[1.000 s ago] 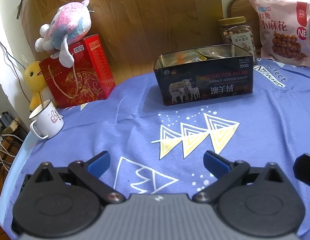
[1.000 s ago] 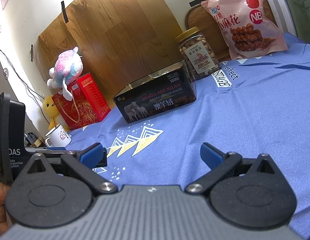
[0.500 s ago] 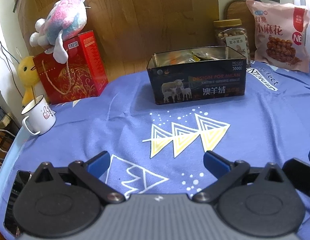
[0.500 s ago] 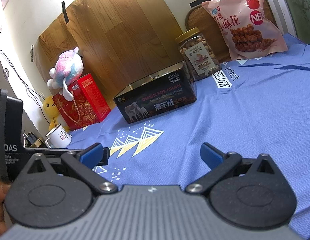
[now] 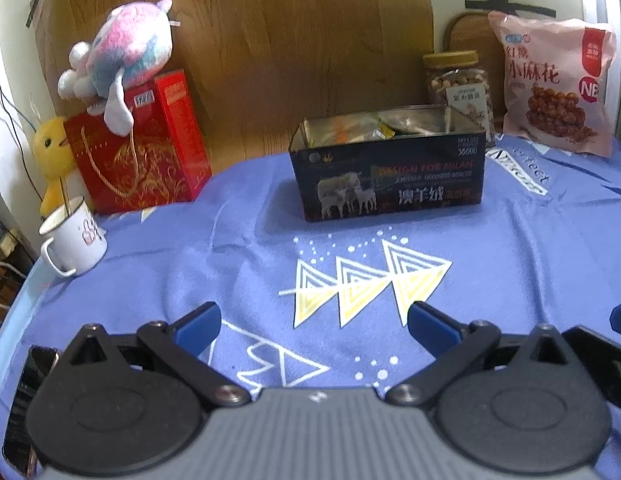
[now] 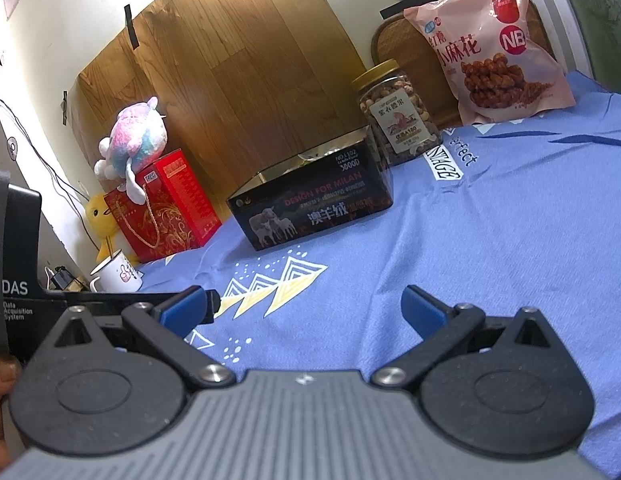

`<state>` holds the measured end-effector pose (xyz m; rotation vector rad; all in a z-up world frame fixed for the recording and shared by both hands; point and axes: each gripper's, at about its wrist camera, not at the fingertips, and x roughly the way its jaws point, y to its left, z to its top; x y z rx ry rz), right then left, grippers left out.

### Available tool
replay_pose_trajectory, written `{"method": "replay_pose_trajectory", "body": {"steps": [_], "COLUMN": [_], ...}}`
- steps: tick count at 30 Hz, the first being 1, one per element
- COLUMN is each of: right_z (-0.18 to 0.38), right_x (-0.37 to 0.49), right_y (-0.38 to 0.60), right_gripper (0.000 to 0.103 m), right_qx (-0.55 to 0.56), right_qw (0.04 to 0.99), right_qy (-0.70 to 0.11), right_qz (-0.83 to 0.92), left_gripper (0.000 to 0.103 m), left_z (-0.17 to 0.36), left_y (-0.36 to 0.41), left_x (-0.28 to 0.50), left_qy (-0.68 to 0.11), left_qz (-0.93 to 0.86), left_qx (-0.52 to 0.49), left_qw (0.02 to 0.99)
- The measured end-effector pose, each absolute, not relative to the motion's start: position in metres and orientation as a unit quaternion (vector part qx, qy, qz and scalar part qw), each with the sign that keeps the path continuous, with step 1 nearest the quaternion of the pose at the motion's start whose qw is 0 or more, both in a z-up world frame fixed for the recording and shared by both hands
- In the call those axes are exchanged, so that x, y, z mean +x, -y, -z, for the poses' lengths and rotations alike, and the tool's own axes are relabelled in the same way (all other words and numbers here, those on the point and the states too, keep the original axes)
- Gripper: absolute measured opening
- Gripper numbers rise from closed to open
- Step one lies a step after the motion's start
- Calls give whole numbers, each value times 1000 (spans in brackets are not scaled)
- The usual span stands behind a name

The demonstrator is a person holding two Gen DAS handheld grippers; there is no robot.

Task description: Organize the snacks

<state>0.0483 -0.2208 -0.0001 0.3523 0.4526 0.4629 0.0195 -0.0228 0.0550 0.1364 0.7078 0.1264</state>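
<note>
A dark open tin (image 5: 388, 176) with sheep printed on its side stands mid-table and holds several wrapped snacks (image 5: 384, 130). The same tin (image 6: 314, 208) shows in the right wrist view. Behind it stand a clear jar of nuts (image 5: 458, 88) (image 6: 394, 114) with a gold lid and a pink bag of twisted snacks (image 5: 554, 84) (image 6: 490, 46), leaning on the wall. My left gripper (image 5: 312, 322) is open above the blue cloth, well short of the tin, with nothing between its fingers. My right gripper (image 6: 304, 306) is open too, low over the cloth and empty.
At the left stand a red gift box (image 5: 138, 148) with a plush toy (image 5: 122, 60) on top, a yellow duck toy (image 5: 52, 152) and a white enamel mug (image 5: 72, 240). The left gripper's black body (image 6: 18, 264) sits beside my right gripper. The blue tablecloth (image 5: 510, 248) covers the table.
The left gripper has drawn back from the tin and turned a little left, so the tin looks smaller and more centred. The right gripper has barely moved. Both stay open.
</note>
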Motion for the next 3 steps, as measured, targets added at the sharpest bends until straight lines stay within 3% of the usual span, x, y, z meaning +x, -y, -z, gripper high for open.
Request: {"method": "replay_pose_trajectory", "body": {"steps": [3], "right_z": [-2], "right_x": [46], "right_y": [222], "right_gripper": [103], "right_qx": [170], "right_qw": [936], "right_qy": [-214], "right_qz": [-224], "left_gripper": [103], "left_z": [-59], "left_y": [22], "left_x": [19], "left_qy": [-337], "left_qz": [-57], "left_qx": [58], "left_qw": [938]}}
